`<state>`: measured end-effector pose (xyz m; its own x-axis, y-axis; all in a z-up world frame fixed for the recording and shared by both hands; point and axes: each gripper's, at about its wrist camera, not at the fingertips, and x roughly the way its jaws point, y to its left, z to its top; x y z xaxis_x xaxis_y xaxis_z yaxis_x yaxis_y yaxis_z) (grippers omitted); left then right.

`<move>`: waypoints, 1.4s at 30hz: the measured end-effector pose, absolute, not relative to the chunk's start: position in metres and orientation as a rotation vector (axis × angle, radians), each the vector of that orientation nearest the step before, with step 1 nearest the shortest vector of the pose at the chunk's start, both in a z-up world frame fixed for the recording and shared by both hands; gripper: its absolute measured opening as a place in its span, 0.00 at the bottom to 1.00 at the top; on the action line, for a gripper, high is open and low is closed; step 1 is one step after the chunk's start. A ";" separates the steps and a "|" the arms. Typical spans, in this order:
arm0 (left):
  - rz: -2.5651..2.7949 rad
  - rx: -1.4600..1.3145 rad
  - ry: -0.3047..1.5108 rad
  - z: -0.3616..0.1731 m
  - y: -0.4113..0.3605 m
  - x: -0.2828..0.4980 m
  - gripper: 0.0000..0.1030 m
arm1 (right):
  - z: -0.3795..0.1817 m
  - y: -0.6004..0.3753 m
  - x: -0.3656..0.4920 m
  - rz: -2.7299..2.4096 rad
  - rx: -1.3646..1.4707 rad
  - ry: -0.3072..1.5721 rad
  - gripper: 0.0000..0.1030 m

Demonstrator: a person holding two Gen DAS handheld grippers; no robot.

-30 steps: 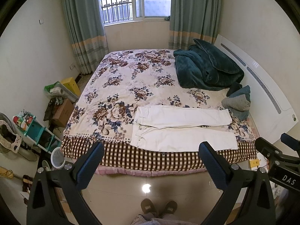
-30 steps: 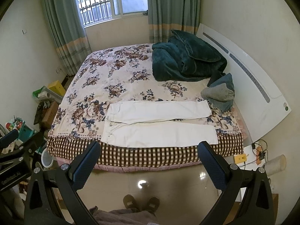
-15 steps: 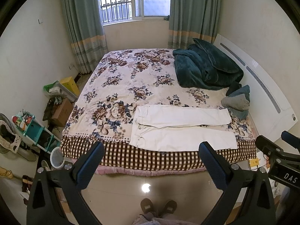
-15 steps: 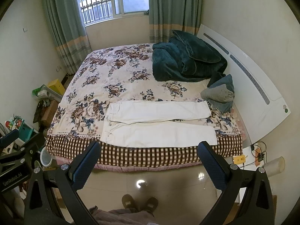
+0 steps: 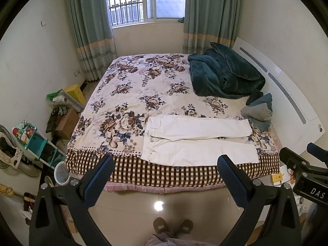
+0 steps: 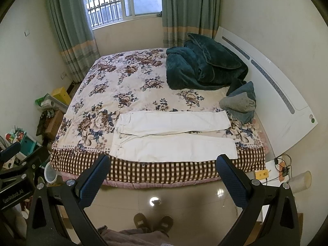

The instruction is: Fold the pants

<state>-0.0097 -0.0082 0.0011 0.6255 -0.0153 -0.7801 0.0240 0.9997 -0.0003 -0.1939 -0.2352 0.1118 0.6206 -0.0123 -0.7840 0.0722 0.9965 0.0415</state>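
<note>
White pants (image 5: 196, 139) lie spread flat on the near edge of the floral bed (image 5: 143, 94), waist to the left, both legs pointing right. They also show in the right wrist view (image 6: 174, 137). My left gripper (image 5: 165, 176) is open and empty, held in the air above the floor in front of the bed, well short of the pants. My right gripper (image 6: 163, 176) is open and empty at about the same height and distance. The right gripper's body shows at the right edge of the left wrist view (image 5: 303, 170).
A dark green blanket (image 5: 223, 75) and folded grey-blue towels (image 5: 258, 112) lie at the bed's right, by the white headboard (image 5: 287, 94). Boxes, a teal shelf (image 5: 37, 143) and a small bin (image 5: 61, 172) stand left of the bed. A power strip (image 6: 262, 174) lies on the floor at right. My slippers (image 5: 173, 225) stand on glossy tile.
Both grippers have drifted very slightly; the view of the bed has barely shifted. The pants have not moved and both grippers stay open.
</note>
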 end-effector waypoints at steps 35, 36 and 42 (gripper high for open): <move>0.122 0.041 1.009 -0.120 0.011 0.202 1.00 | -0.039 -0.303 0.040 -0.332 0.192 1.063 1.00; 0.137 0.036 1.024 -0.129 0.007 0.218 1.00 | -0.048 -0.312 0.060 -0.335 0.204 1.074 1.00; 0.252 -0.002 1.117 -0.186 -0.015 0.317 1.00 | -0.136 -0.373 0.213 -0.314 0.270 1.193 1.00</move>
